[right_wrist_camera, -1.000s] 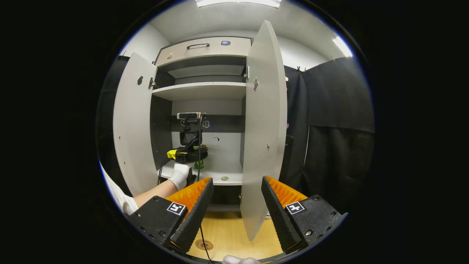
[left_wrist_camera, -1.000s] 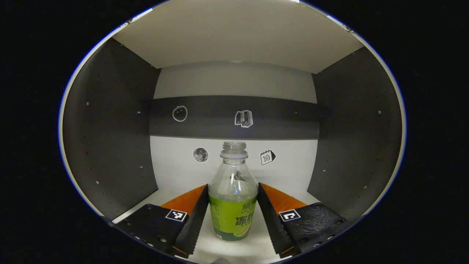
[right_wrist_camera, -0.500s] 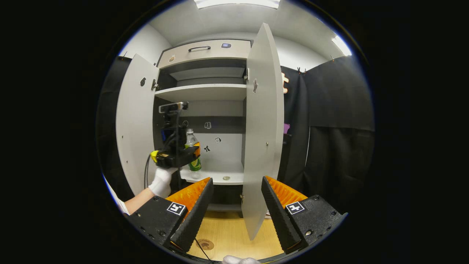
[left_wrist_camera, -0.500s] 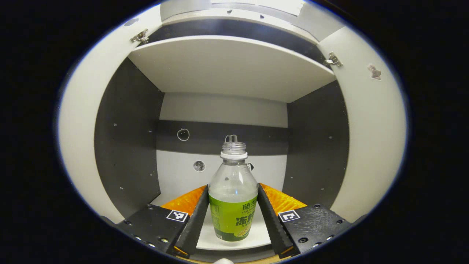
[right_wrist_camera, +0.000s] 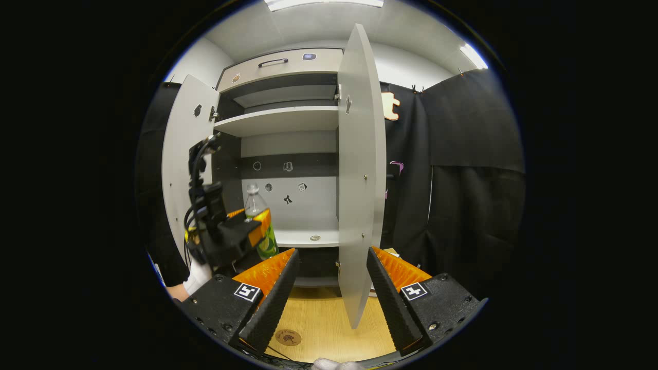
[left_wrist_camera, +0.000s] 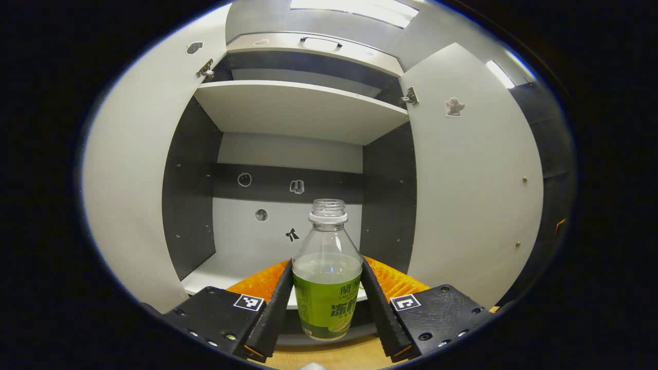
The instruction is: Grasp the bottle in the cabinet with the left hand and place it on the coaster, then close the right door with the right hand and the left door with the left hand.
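A clear bottle with a green label and no cap stands upright between both fingers of my left gripper, which is shut on it and holds it in the air in front of the open cabinet. The right gripper view has the same bottle in the left gripper at the left, out past the shelf edge. My right gripper is open and holds nothing, low before the cabinet. A round brown coaster lies on the wooden table between its fingers. The right door and left door stand open.
The wooden table lies below the cabinet. A small round thing rests on the lower shelf. An upper shelf and a drawer with a handle sit above. Black cloth hangs at the right.
My left gripper has drawn the bottle back out of the cabinet, off the shelf and toward the left and front. The right gripper has barely moved.
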Motion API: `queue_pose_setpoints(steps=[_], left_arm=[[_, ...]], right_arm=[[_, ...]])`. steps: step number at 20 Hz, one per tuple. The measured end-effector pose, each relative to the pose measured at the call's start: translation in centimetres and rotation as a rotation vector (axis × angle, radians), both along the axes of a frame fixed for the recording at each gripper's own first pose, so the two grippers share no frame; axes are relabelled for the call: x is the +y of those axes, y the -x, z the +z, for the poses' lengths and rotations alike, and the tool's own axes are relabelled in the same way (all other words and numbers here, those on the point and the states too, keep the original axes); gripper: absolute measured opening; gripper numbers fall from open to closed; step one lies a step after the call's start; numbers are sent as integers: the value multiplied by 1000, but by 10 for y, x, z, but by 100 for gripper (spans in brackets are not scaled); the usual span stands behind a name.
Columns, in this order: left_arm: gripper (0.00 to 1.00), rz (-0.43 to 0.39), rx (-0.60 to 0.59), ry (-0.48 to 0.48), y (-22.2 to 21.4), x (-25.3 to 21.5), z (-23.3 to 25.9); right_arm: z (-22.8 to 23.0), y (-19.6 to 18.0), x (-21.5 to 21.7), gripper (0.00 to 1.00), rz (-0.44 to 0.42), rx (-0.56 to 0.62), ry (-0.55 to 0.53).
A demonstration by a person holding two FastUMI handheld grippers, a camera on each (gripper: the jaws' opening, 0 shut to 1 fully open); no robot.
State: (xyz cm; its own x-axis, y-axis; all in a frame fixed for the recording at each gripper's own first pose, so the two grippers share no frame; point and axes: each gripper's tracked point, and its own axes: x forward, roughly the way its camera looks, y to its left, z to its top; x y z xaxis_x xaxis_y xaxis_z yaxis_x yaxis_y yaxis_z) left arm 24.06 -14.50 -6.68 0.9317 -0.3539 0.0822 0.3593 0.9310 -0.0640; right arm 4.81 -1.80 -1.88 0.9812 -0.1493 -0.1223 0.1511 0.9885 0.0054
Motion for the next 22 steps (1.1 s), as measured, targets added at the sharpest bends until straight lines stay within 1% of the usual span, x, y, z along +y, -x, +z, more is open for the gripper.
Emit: queue_pose_setpoints(steps=[2,4,9,12,14,18,22], left_arm=[[74,-39,14,-33,17,-4,-23],[74,-78,37,-44,37,-8,-50],[75,-133,102,-16,85,-18,-116],[75,-167,111,-24,108,-24,-154],[75,-188,96,-19,122,-25,-173],[75,-230,64,-12,141,-28,-206],[75,-240,127,-26,145,-29,-256]], right_arm=[[-1,2,-2,82,1,-2,4],[-3,5,-7,82,-7,-2,14],[-12,10,-19,82,-37,11,15],[-22,13,-25,82,-46,42,9],[-29,14,-27,82,-48,62,13],[-39,15,-29,82,-52,93,19],[-51,11,-31,82,-51,125,24]])
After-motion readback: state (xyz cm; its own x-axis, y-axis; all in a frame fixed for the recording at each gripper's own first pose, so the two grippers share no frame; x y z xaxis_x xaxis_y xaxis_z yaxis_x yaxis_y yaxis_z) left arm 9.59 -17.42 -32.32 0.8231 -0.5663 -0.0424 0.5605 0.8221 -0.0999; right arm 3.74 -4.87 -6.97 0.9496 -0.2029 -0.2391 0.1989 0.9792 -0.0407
